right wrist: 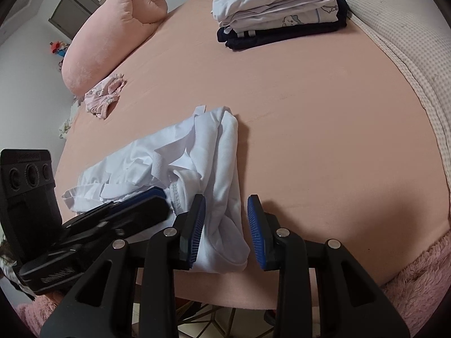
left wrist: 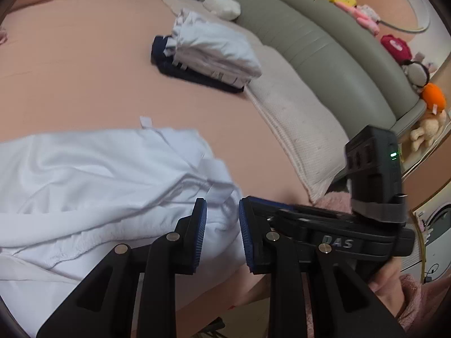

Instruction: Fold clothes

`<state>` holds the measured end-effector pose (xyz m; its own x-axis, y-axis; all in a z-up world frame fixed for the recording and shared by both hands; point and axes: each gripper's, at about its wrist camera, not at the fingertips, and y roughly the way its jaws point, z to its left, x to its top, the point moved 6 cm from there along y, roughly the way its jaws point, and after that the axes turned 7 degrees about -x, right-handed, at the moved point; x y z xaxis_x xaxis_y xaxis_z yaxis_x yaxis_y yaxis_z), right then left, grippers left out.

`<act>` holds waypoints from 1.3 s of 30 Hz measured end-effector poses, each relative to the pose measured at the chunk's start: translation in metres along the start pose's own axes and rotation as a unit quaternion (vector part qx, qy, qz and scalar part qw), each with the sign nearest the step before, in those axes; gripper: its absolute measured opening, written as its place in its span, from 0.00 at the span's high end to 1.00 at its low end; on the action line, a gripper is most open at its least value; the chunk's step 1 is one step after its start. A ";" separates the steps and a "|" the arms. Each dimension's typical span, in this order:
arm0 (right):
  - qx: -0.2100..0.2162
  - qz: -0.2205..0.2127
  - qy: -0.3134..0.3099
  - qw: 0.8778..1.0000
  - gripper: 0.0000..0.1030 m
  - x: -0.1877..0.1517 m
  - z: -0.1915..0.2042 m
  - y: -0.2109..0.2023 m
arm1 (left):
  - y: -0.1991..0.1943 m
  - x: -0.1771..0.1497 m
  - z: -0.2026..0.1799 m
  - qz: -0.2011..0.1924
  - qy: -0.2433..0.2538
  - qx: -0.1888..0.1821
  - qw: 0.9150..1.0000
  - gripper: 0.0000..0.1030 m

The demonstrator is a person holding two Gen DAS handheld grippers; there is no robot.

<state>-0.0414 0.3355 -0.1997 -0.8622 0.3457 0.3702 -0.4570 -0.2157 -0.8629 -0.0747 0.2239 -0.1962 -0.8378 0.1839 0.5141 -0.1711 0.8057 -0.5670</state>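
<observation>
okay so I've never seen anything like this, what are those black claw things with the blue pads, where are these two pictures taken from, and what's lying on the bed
Each black claw is a hand-held gripper, and a person carries one in each hand. A small camera on each looks forward along its two fingers, so one picture comes from the left gripper and the other from the right gripper.

Both sit at the near edge of a bed with a pink sheet. A crumpled white garment lies in front of them. Its cloth runs between both pairs of blue pads, but both grippers are open, so nothing is clamped.

Farther back is a stack of folded clothes, white pieces on a dark one. At the left are a small pink garment and a rolled pink quilt.
</observation>
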 end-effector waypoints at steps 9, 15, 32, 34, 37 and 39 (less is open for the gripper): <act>0.002 0.003 -0.005 1.000 0.69 0.001 0.000 0.001 | 0.018 -0.004 0.010 0.024 -0.007 0.019 1.000 0.76; 0.005 0.001 -0.002 1.000 0.69 0.001 0.001 0.000 | 0.019 -0.006 0.013 0.026 -0.012 0.019 0.999 0.76; 0.006 -0.005 -0.033 0.999 0.69 -0.010 0.018 -0.007 | 0.024 -0.011 0.018 0.029 -0.020 0.022 0.999 0.78; -0.008 0.000 -0.034 0.999 0.69 -0.011 0.016 -0.004 | 0.022 -0.010 0.020 0.028 -0.024 0.014 0.999 0.77; -0.006 -0.023 -0.009 1.000 0.68 -0.005 0.006 -0.015 | 0.015 -0.008 0.019 0.026 -0.022 0.013 0.999 0.77; -0.023 -0.037 -0.012 0.999 0.64 -0.002 0.004 -0.019 | 0.007 -0.006 0.019 0.019 -0.022 0.016 0.999 0.77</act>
<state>-0.0318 0.3348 -0.1827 -0.8321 0.3368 0.4407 -0.5092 -0.1490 -0.8476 -0.0804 0.2177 -0.2149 -0.8658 0.1886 0.4635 -0.1543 0.7805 -0.6058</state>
